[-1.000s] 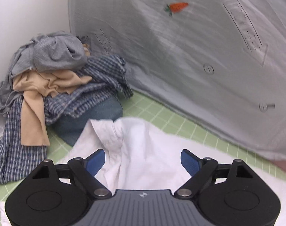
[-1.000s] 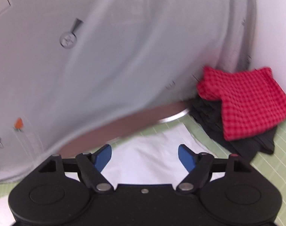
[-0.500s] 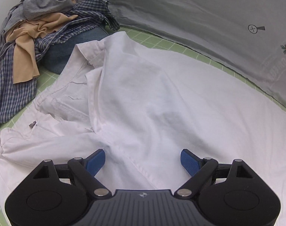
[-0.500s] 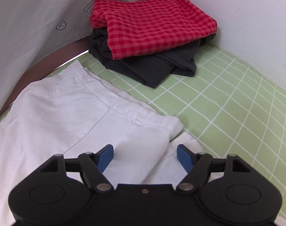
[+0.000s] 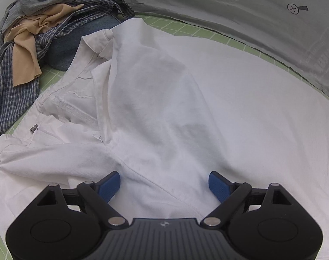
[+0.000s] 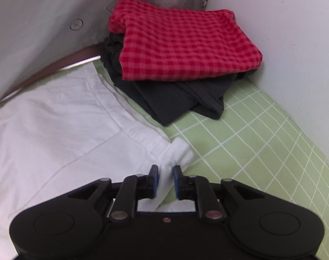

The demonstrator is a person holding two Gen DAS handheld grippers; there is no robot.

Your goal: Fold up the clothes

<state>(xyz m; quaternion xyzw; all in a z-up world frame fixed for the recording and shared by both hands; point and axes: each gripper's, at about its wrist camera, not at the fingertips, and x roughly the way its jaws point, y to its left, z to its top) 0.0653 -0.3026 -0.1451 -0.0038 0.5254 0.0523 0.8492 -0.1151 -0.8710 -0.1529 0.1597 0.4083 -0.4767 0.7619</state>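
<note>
White trousers (image 5: 175, 99) lie spread on the green grid mat (image 5: 186, 29), waistband and open fly at the left. My left gripper (image 5: 164, 185) is open, its blue pads straddling the crotch seam just above the cloth. In the right wrist view the trouser leg (image 6: 62, 130) ends in a hem (image 6: 177, 149). My right gripper (image 6: 165, 178) is shut on a pinch of that white hem corner.
A loose pile of grey, tan, plaid and denim clothes (image 5: 39, 28) sits at the far left. A folded red checked shirt (image 6: 181, 41) lies on dark folded clothes (image 6: 181, 99) by the white wall. The person's grey shirt (image 5: 251, 4) is behind the mat (image 6: 262, 140).
My right gripper has closed from wide open onto the trouser hem corner. My left gripper has dropped slightly closer to the trousers and stays open.
</note>
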